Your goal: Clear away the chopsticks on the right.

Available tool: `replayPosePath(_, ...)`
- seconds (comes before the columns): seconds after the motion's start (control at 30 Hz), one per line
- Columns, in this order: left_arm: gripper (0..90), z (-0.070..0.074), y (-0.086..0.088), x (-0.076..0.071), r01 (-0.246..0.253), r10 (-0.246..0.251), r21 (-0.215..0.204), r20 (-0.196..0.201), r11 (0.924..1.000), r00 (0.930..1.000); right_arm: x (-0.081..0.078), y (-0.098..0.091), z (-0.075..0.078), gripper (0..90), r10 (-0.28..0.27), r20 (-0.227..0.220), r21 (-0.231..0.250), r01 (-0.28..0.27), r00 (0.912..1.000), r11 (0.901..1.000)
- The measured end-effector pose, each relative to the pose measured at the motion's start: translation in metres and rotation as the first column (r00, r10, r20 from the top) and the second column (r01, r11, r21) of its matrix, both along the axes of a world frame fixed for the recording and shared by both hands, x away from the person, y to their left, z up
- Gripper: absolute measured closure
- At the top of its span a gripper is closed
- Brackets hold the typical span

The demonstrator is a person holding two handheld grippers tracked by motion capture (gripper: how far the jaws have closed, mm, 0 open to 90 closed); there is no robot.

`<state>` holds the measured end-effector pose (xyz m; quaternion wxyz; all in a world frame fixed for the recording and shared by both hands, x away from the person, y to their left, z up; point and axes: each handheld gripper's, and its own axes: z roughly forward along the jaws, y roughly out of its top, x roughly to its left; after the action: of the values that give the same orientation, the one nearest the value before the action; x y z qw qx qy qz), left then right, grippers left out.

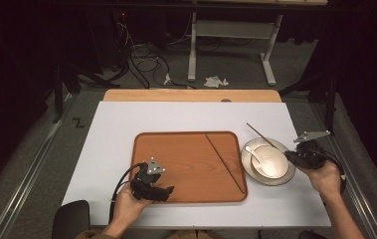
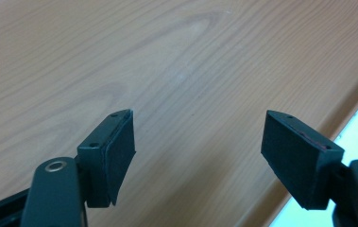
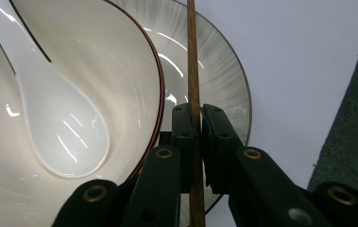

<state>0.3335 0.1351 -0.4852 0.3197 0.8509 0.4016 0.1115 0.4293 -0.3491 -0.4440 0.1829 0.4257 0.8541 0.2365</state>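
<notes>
Up close, the right gripper view shows the right tongs [image 3: 196, 137] clamped on a thin brown wooden chopstick [image 3: 193, 71], the pads pressed flat on either side of the stick, which runs straight up out of the jaws across the rim of a grey-glazed round plate [image 3: 224, 80]. Just beside the stick in that view sits a cream ceramic bowl with a dark rim [image 3: 120, 85], and a glossy white ceramic soup spoon [image 3: 58, 127] lies inside it. From the high view the same chopstick [image 1: 263, 136] slants up and away over the plate [image 1: 289, 175], with the right tongs [image 1: 291, 156] at the plate's right edge; the grip itself is too small to make out there.

The left tongs [image 2: 198, 156] stand wide apart with nothing between them, hovering over bare wood grain in the left gripper view. The high view places the left tongs [image 1: 168, 190] at the near left corner of a rounded rectangular brown wooden tray [image 1: 176, 154], and shows a second thin chopstick [image 1: 224, 162] lying slantwise on the tray's right part. Tray and plate both rest on the white-covered worktop [image 1: 116, 129].
</notes>
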Motion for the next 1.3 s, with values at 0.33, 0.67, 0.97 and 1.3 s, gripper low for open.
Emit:
replayPosePath(0.33, 26.8, 0.0, 0.0, 0.0, 0.0, 0.0, 0.0, 0.001, 1.0, 1.0, -0.016, 0.001, 0.029, 85.5, -0.02, 0.074, 0.02, 0.019, 0.997, 0.9996)
replayPosePath(0.67, 26.8, 0.0, 0.0, 0.0, 0.0, 0.0, 0.0, 0.002, 1.0, 1.0, -0.046, 0.036, 0.05, 85.4, 0.059, 0.133, 0.049, -0.066, 0.9893, 0.9966)
replayPosePath(0.97, 26.8, 0.0, -0.001, -0.001, 0.005, -0.005, 0.0, 0.001, 1.0, 1.0, -0.072, 0.091, 0.045, 85.3, 0.126, 0.121, 0.043, -0.132, 0.9846, 0.9902)
replayPosePath(1.3, 26.8, 0.001, 0.0, -0.001, 0.002, -0.002, -0.005, 0.003, 1.0, 1.0, -0.07, 0.136, 0.008, 85.3, 0.159, 0.026, 0.024, -0.16, 0.9869, 0.9869)
